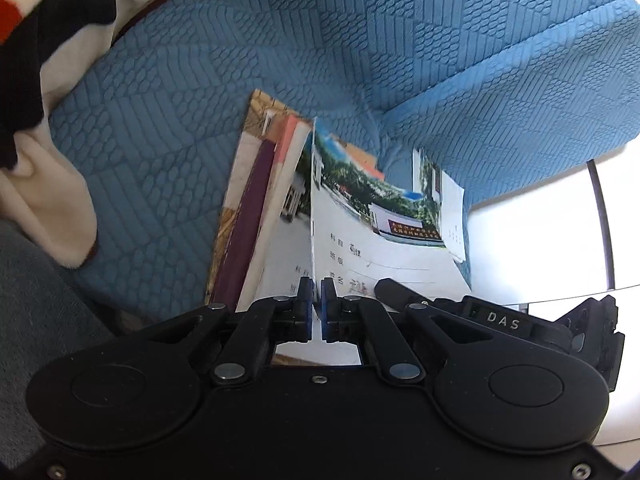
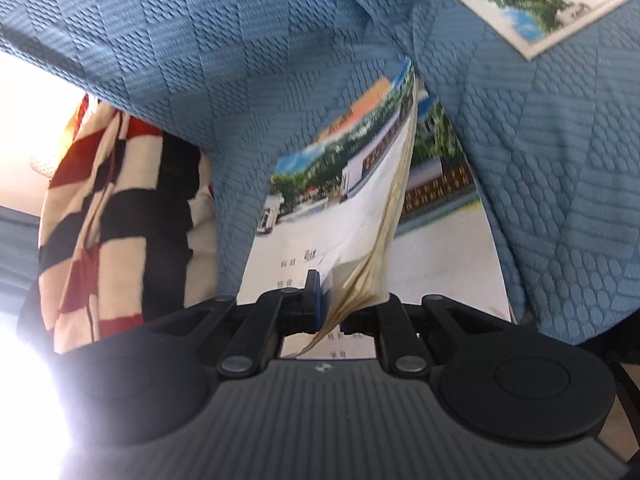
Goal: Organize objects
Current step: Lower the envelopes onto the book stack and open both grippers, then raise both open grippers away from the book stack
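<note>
Several school notebooks with photo covers lie in a pile on the blue sofa seat (image 1: 168, 128). In the left wrist view my left gripper (image 1: 317, 286) is shut on the edge of a raised white notebook cover (image 1: 360, 240). A maroon-spined book (image 1: 248, 232) lies to its left. In the right wrist view my right gripper (image 2: 344, 292) is shut on a notebook (image 2: 372, 208) whose yellowish pages hang between the jaws. Those pages hide its right finger. Under it lies another photo-cover notebook (image 2: 444, 216).
A striped black, cream and red garment (image 2: 112, 216) lies on the sofa to the left, also seen as the striped cloth (image 1: 48, 60). One more notebook (image 2: 552, 4) rests on the cushion at upper right. A bright white floor (image 1: 540, 232) lies beyond the sofa edge.
</note>
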A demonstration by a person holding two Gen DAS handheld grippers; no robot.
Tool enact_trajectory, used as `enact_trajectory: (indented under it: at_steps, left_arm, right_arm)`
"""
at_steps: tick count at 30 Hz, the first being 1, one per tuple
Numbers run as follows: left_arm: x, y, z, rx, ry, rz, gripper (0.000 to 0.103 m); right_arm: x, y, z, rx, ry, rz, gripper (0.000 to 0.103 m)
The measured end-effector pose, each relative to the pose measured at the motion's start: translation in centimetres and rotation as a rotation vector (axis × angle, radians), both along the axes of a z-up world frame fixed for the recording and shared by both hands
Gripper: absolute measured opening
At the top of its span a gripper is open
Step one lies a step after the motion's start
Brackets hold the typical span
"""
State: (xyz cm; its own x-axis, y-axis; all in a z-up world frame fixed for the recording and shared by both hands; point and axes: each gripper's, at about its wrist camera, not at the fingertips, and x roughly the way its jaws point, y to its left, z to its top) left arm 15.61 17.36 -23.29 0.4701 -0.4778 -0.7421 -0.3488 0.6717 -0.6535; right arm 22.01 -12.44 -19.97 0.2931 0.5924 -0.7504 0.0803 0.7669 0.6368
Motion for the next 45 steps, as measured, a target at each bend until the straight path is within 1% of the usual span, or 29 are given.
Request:
enact_trajectory:
  at_steps: [2,4,6,11,14,17,18,20,21,22,23,24,25,26,27,29,31,33,36,37,45]
  left_arm:
    - [-0.2,-0.2,-0.5,0.004,0.010,0.001,0.003]
    - [-0.3,-0.6,-1.0,0.033,0.023,-0.010,0.003]
    - [-0.2,-1.0,-1.5,0.047,0.052,-0.021,0.003]
    - [-0.3,-1.1,-2.8,0.047,0.093,-0.025,0.003]
    - [-0.2,-1.1,-3.2,0.055,0.098,-0.031,0.003]
    - [-0.3,-1.1,-3.2,0.053,0.102,-0.036,0.004]
    - [-0.3,-1.2,-3.1,0.060,0.100,-0.040,0.004]
    - [0.0,-1.5,-2.9,0.075,0.094,-0.046,0.011]
    - [0.0,-1.7,-2.9,0.083,0.094,-0.056,0.012]
    - [0.0,-1.8,-2.8,0.091,0.094,-0.066,0.013]
    - [0.0,-1.9,-2.6,0.101,0.092,-0.072,0.014]
    - [-0.1,-2.0,-2.3,0.112,0.092,-0.075,0.017]
    - [-0.1,-2.2,-2.1,0.123,0.093,-0.078,0.027]
    - [-0.2,-2.4,-1.7,0.139,0.088,-0.082,0.035]
    - [-0.2,-2.6,-1.3,0.151,0.075,-0.086,0.036]
    - [-0.5,-2.8,-0.3,0.161,0.048,-0.093,0.044]
    - [-1.0,-3.1,1.0,0.190,0.024,-0.095,0.046]
    - [-1.4,-3.6,2.5,0.229,-0.004,-0.102,0.050]
    - [-2.0,-4.2,4.8,0.236,-0.042,-0.098,0.056]
    - [-2.2,-4.4,5.6,0.239,-0.056,-0.095,0.059]
    - [-3.7,-6.8,12.2,0.285,-0.182,-0.088,0.070]
  right_arm:
    - [-0.2,0.3,-0.3,-0.023,0.002,0.027,0.011]
    - [-0.3,0.4,-0.6,-0.040,0.003,0.039,0.012]
    - [-0.4,0.3,-1.2,-0.052,0.027,0.033,0.012]
    - [-1.0,0.8,-2.6,-0.083,0.060,0.054,0.013]
    - [-1.0,0.6,-2.9,-0.075,0.076,0.033,0.013]
    - [-0.7,0.7,-2.7,-0.081,0.086,0.042,0.014]
    - [-0.7,0.7,-2.6,-0.085,0.090,0.045,0.016]
    - [-0.6,0.7,-2.5,-0.092,0.107,0.051,0.022]
    - [-0.6,0.7,-2.4,-0.099,0.115,0.060,0.028]
    - [-0.7,0.7,-2.2,-0.105,0.117,0.076,0.036]
    - [-0.8,0.9,-2.0,-0.111,0.116,0.095,0.043]
    - [-1.0,0.9,-1.7,-0.115,0.113,0.111,0.060]
    - [-1.3,1.0,-1.3,-0.127,0.104,0.127,0.079]
    - [-1.6,1.0,-0.9,-0.142,0.093,0.139,0.085]
    - [-1.9,1.0,-0.4,-0.161,0.080,0.149,0.085]
    - [-2.3,0.8,0.4,-0.179,0.062,0.161,0.084]
    - [-2.7,0.1,1.4,-0.178,0.036,0.154,0.083]
    - [-2.8,-0.2,2.6,-0.182,0.004,0.151,0.083]
    - [-3.1,-0.9,4.8,-0.190,-0.053,0.148,0.083]
    - [-3.1,-1.2,5.7,-0.191,-0.075,0.147,0.083]
    - [-4.2,-3.5,12.2,-0.213,-0.267,0.143,0.083]
